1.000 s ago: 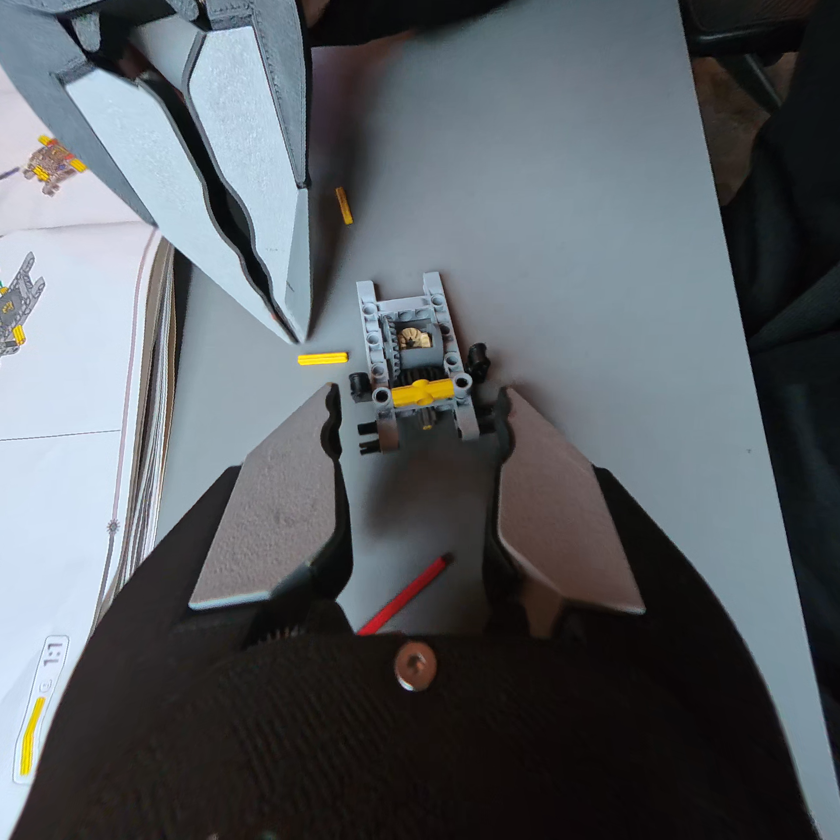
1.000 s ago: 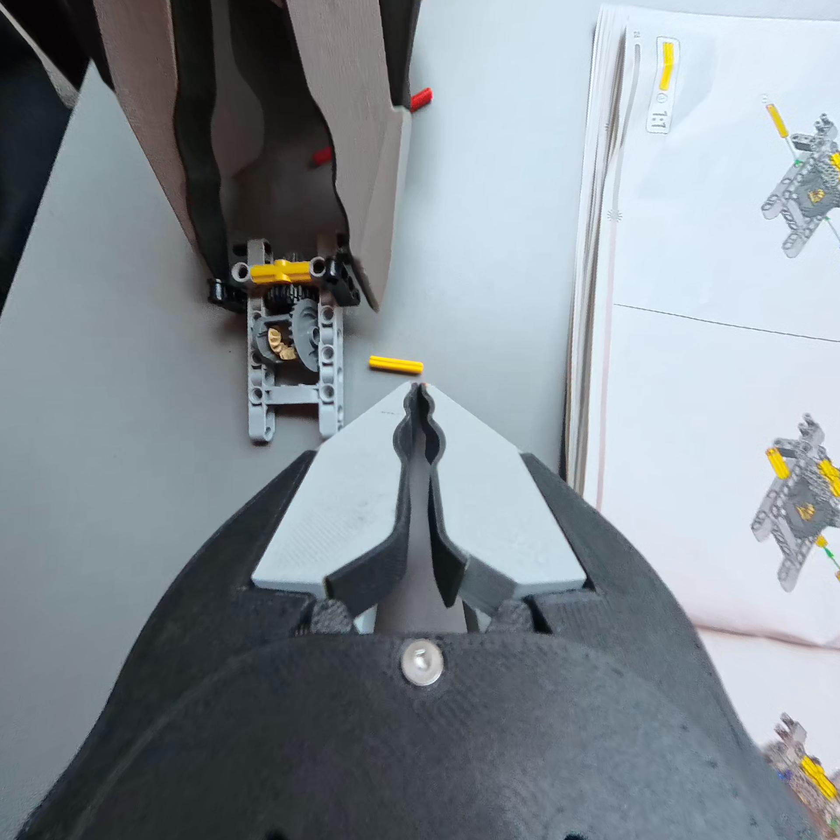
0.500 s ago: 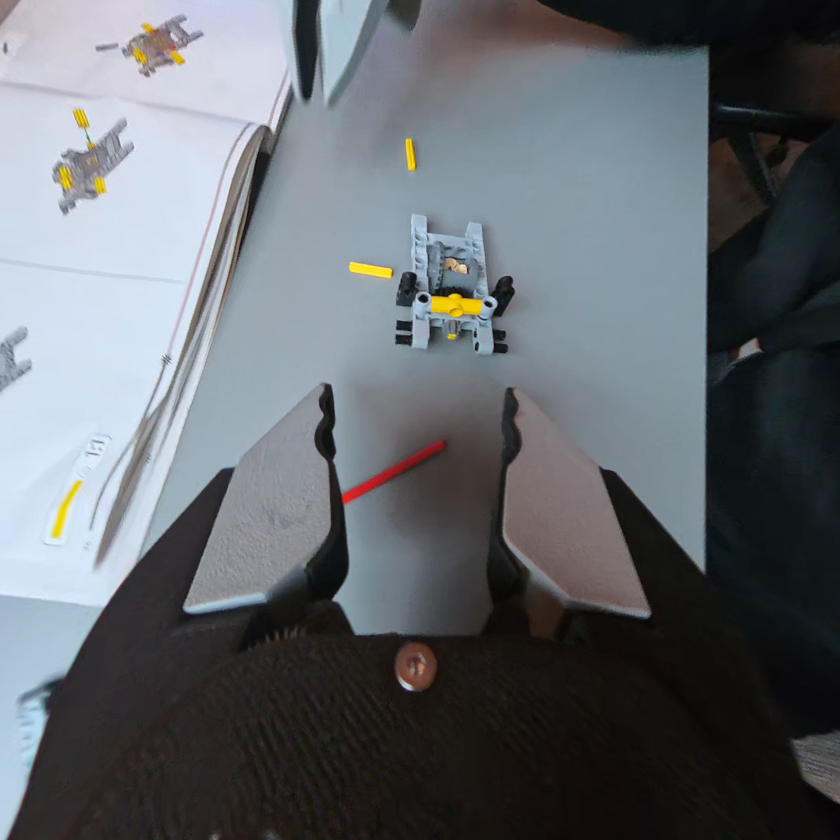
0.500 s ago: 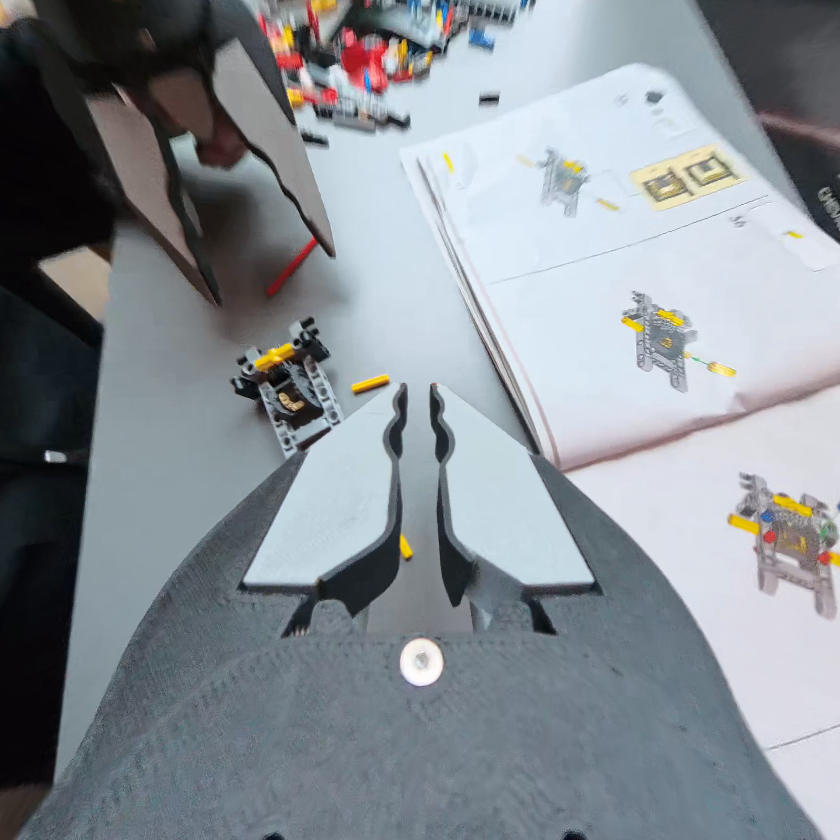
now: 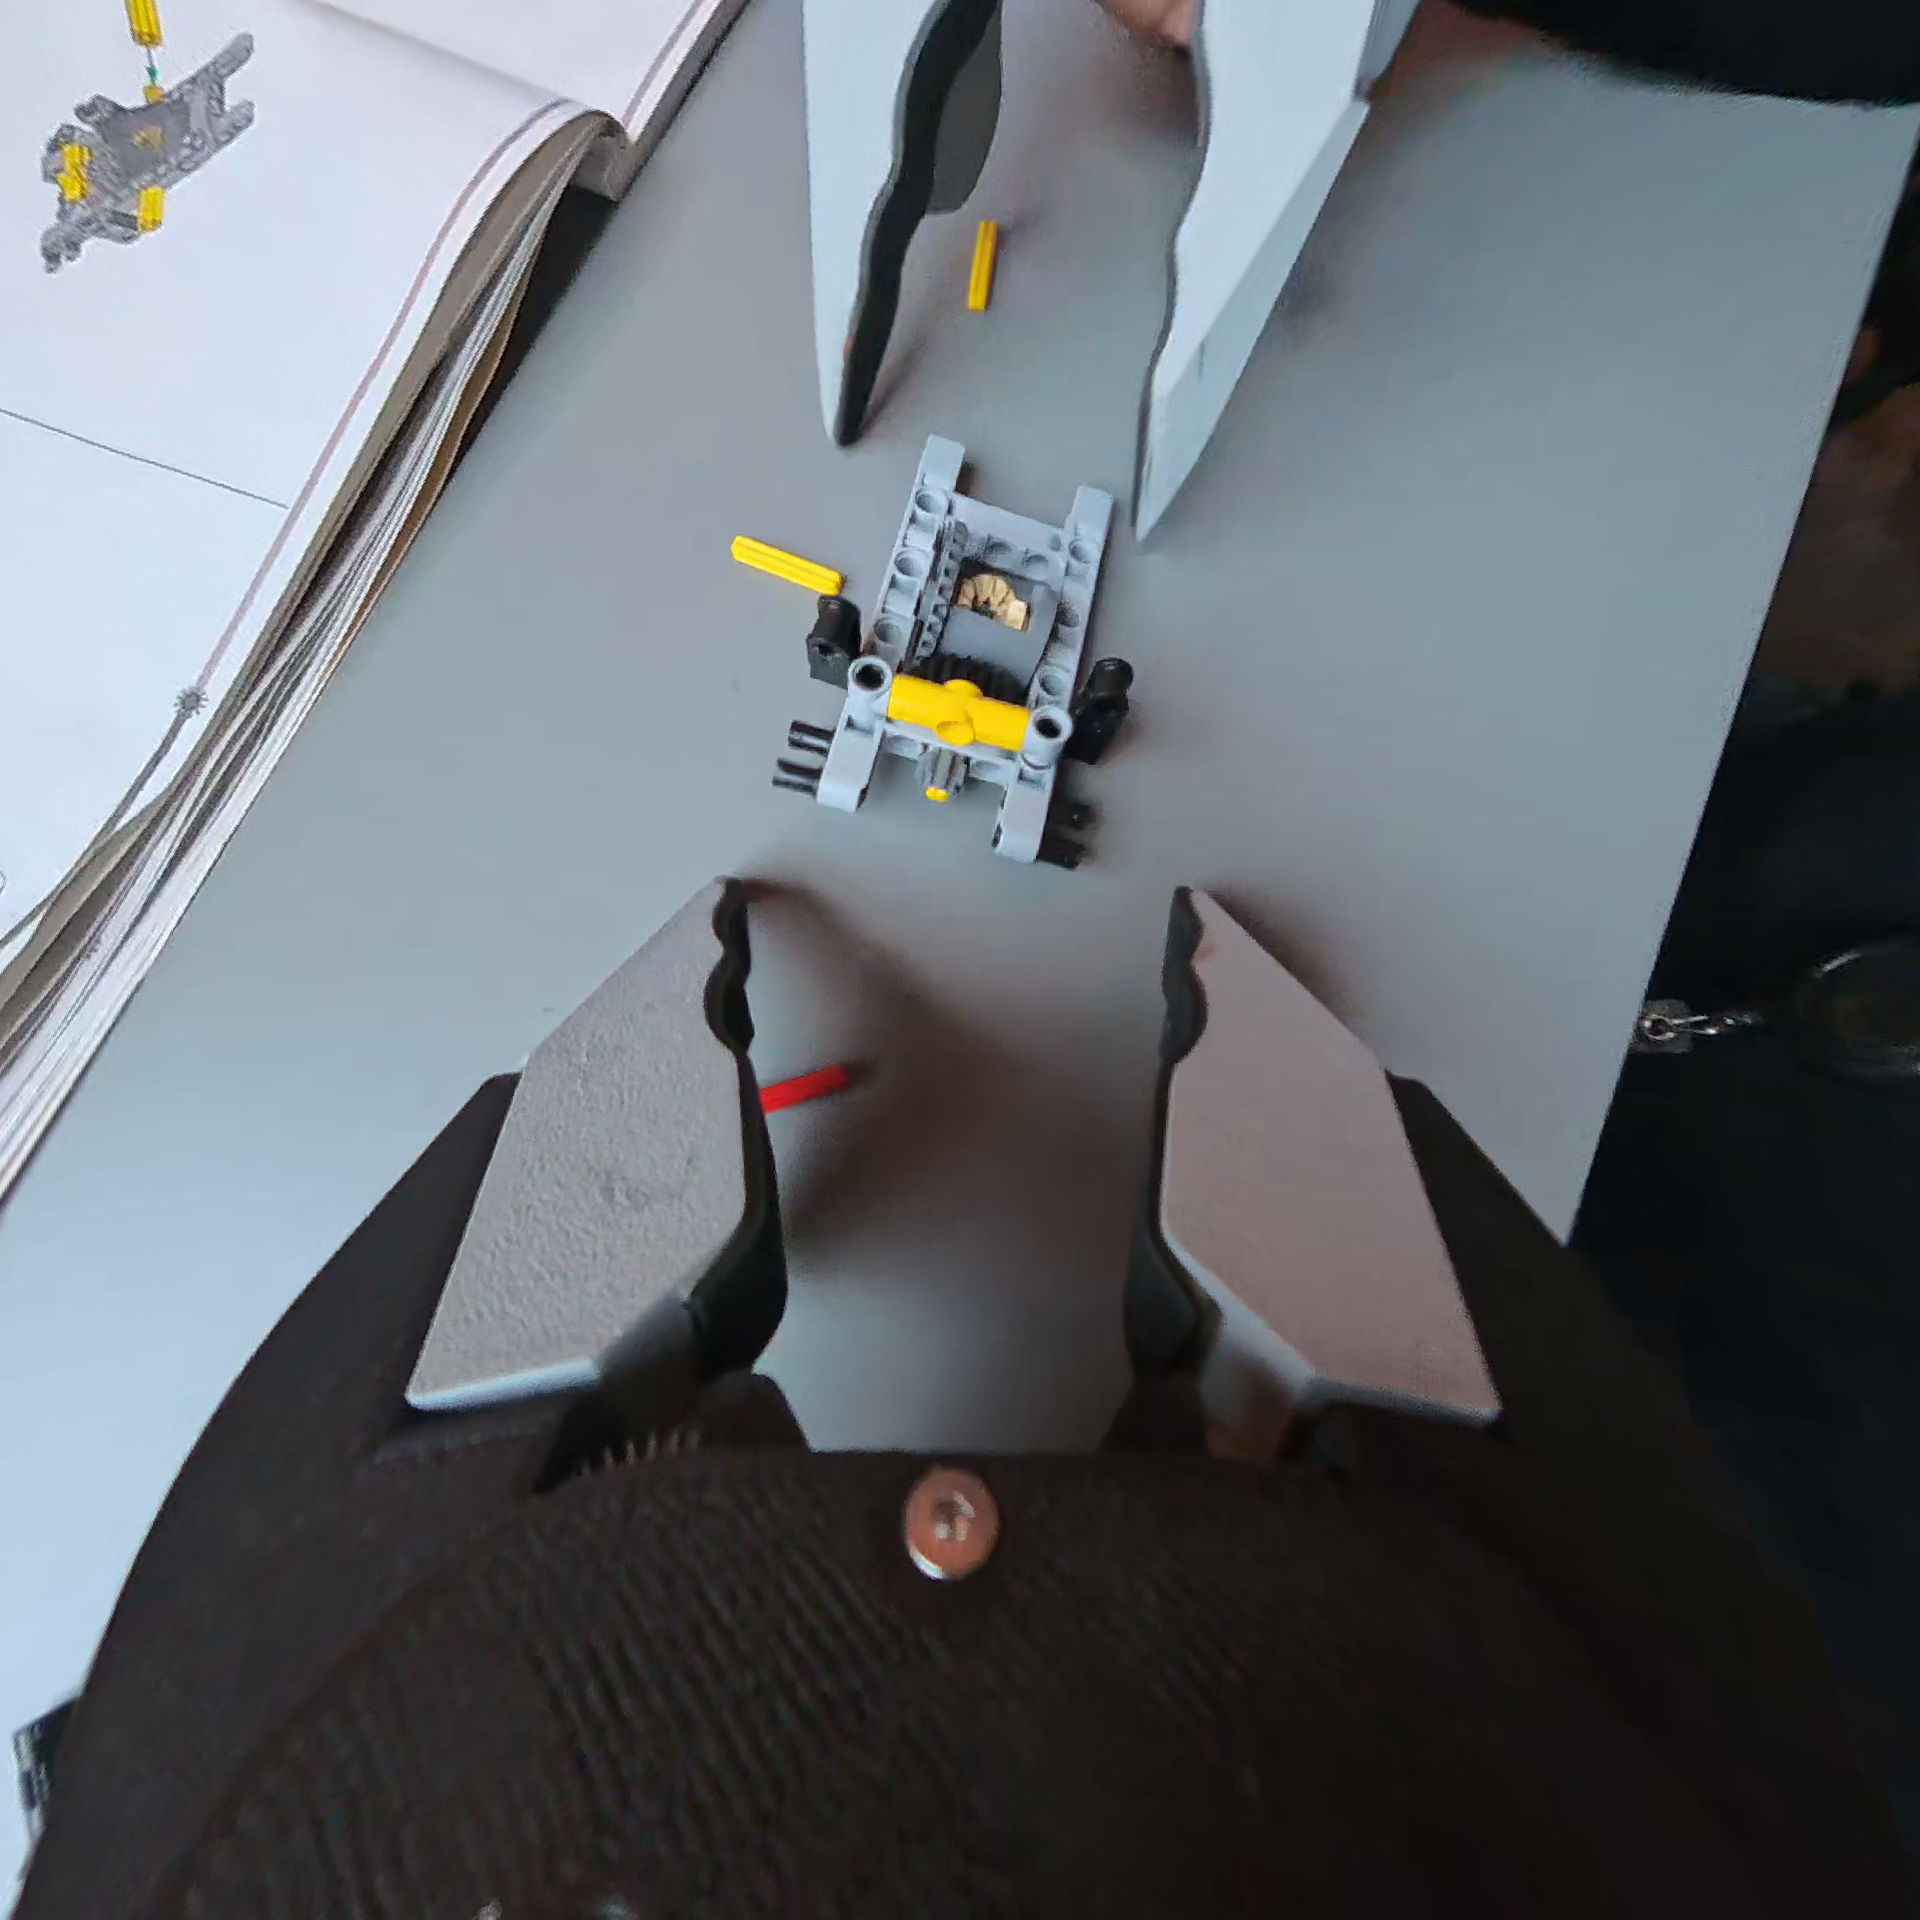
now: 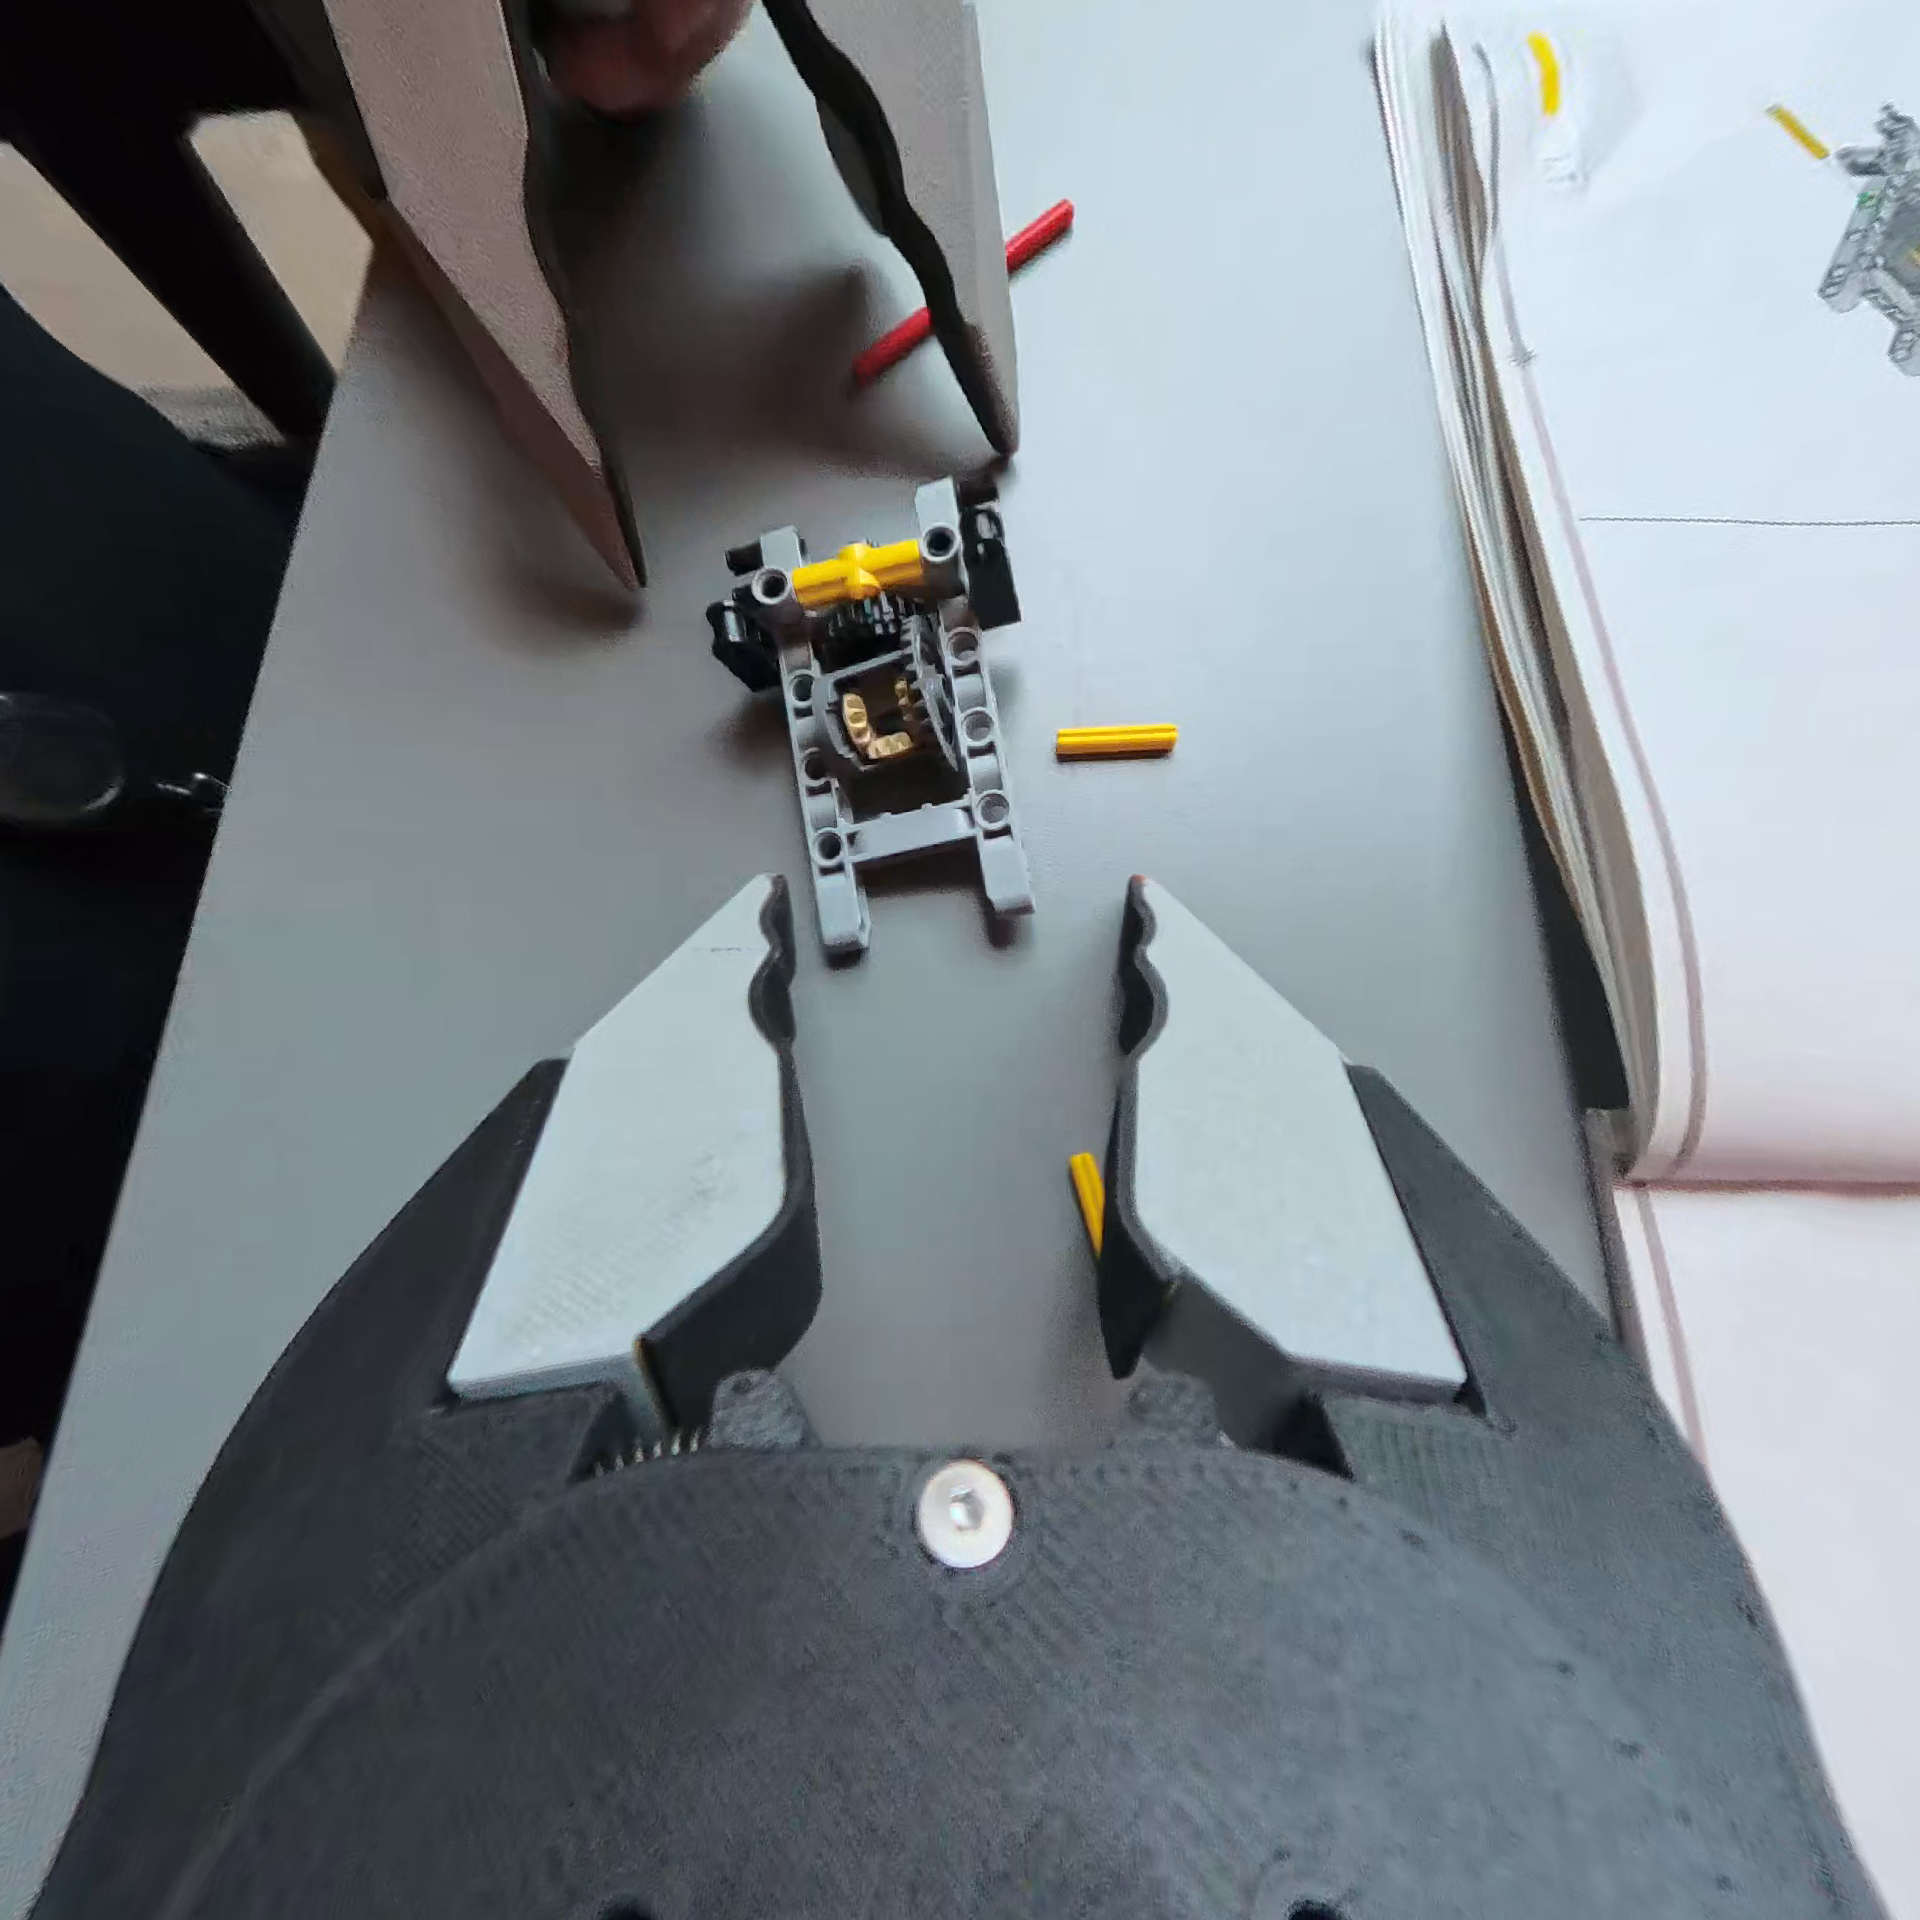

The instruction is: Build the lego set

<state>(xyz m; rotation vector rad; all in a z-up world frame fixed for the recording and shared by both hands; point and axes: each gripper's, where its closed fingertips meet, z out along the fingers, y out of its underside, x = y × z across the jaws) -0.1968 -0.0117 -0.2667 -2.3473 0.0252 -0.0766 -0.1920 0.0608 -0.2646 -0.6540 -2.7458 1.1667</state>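
- The lego assembly point(image 5: 961, 665), a light grey frame with a yellow cross-piece, black pins and a tan gear inside, lay flat on the grey table point(image 5: 520, 831), between the two grippers and touched by neither.
- The left gripper point(image 5: 954, 904) hovered just short of the assembly's yellow-bar end, its jaws spread wide and holding nothing.
- The right gripper point(image 6: 951, 894) faced it from the opposite end, jaws likewise wide apart and empty, its tips just beside the frame's two open legs.
- A red axle point(image 5: 805, 1091) lay on the table partly hidden under the left gripper's left finger point(image 5: 623, 1174).
- One yellow axle point(image 6: 1115, 740) lay beside the frame, on the side toward the instruction booklet point(image 6: 1714, 623).
- A second yellow axle point(image 6: 1086, 1195) lay between the right gripper's fingers, partly tucked under the inner edge of one.
- The booklet lay open along the table's edge, showing build diagrams.
- Both views were slightly blurred.
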